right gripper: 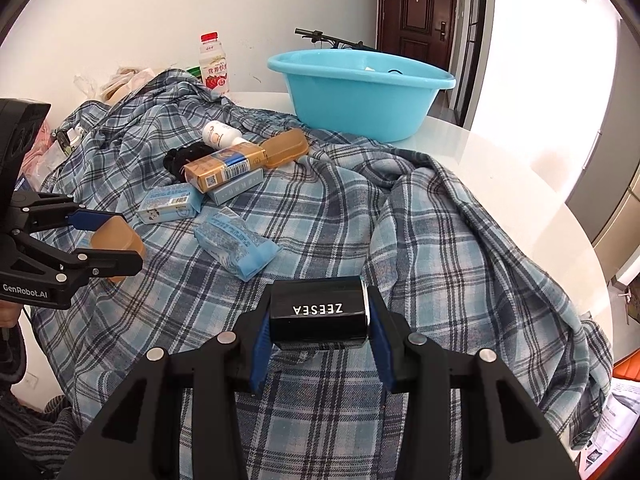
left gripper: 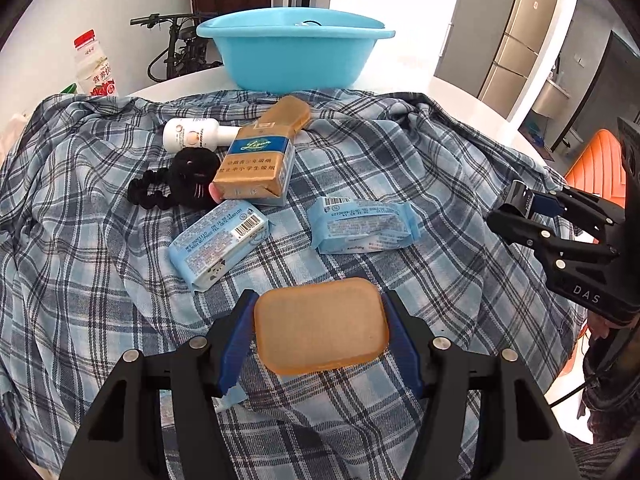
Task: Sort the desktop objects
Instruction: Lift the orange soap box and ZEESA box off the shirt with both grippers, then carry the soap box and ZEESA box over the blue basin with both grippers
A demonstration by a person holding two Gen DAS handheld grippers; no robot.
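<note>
Left gripper [left gripper: 320, 334] clamped on flat amber rounded-rectangle block [left gripper: 321, 328], above near edge of blue plaid cloth [left gripper: 400, 184]. Right gripper [right gripper: 318, 320] clamped on black faceted ZEESEA case [right gripper: 318, 312], near cloth's near edge. Cloth's right half bare. Light-blue plastic basin [left gripper: 296, 60] at far edge of white round table [right gripper: 500, 152]; contents mostly hidden. Black fabric items [left gripper: 176, 184] partly covered by tan carton [left gripper: 256, 164].

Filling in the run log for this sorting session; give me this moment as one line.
left gripper: shut on amber soap bar | right gripper: shut on black ZEESEA box | blue basin: beyond plaid cloth
</note>
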